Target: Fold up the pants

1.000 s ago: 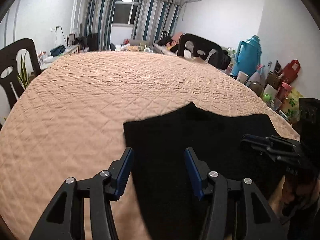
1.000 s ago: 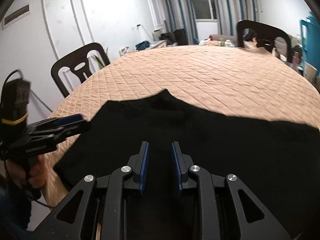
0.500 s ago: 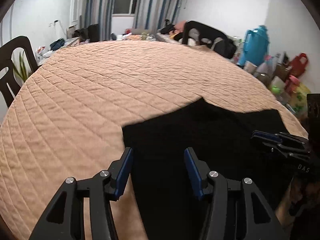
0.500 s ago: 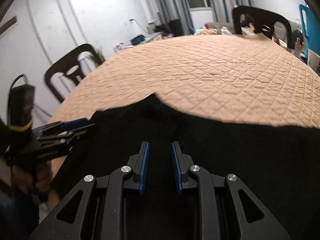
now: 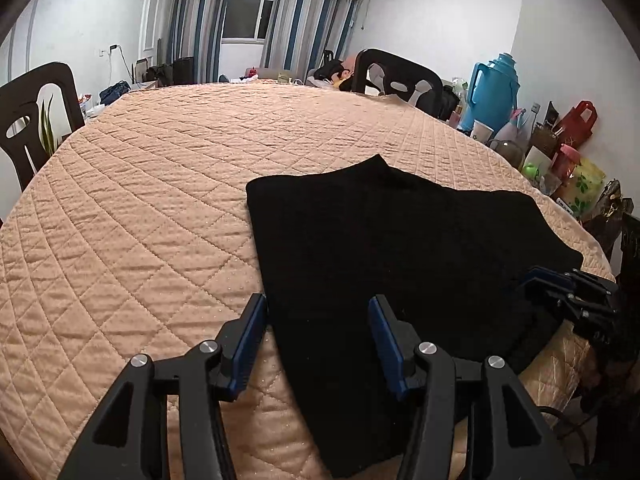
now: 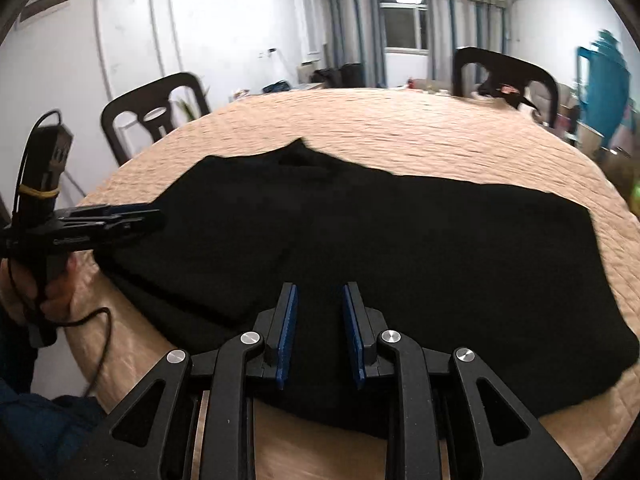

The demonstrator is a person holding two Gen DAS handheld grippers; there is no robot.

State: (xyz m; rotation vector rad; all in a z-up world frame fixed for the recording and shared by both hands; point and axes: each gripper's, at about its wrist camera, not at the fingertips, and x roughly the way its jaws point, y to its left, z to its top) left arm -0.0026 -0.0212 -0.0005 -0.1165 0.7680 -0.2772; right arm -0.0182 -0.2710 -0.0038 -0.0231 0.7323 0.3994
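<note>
Black pants [image 5: 400, 248] lie flat, folded over, on a round table under a peach quilted cover [image 5: 140, 200]; they also show in the right wrist view [image 6: 400, 240]. My left gripper [image 5: 318, 308] is open and empty, above the near left edge of the pants. My right gripper [image 6: 320, 296] is open with a narrow gap, empty, above the near middle of the pants. The right gripper shows at the right in the left wrist view [image 5: 560, 284]; the left gripper shows at the left in the right wrist view [image 6: 120, 220].
Dark chairs stand around the table [image 5: 32, 104] [image 5: 400, 76] [image 6: 152, 108]. A blue thermos [image 5: 494, 92], a red bag [image 5: 576, 124] and other clutter stand along the right wall. A cable [image 6: 92, 332] hangs from the left gripper's handle.
Both grippers have pulled back and risen a little from the pants, so more of the table's near edge shows. The jaws have kept their openings. The pants lie as before.
</note>
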